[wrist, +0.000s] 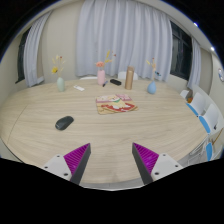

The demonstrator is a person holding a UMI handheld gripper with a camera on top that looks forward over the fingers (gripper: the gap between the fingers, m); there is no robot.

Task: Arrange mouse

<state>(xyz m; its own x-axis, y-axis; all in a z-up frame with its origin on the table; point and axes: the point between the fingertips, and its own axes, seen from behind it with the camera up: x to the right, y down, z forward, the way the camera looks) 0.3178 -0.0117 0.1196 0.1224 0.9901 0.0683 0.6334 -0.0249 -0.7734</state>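
Note:
A dark grey mouse (64, 122) lies on the light wooden table (110, 135), ahead of my left finger and a little to its left. A patterned mat (115, 103) with red and beige shapes lies further off, near the middle of the table. My gripper (111, 157) is open and empty, with bare table between the purple pads (76, 156). It hangs above the table's near edge, well short of the mouse.
Along the far side stand a pale green vase (60, 84), a pink bottle (101, 76), a dark cylinder (129, 76), a blue cup (152, 87) and a small dark object (115, 82). Blue chairs (205, 124) stand at the right. Curtains hang behind.

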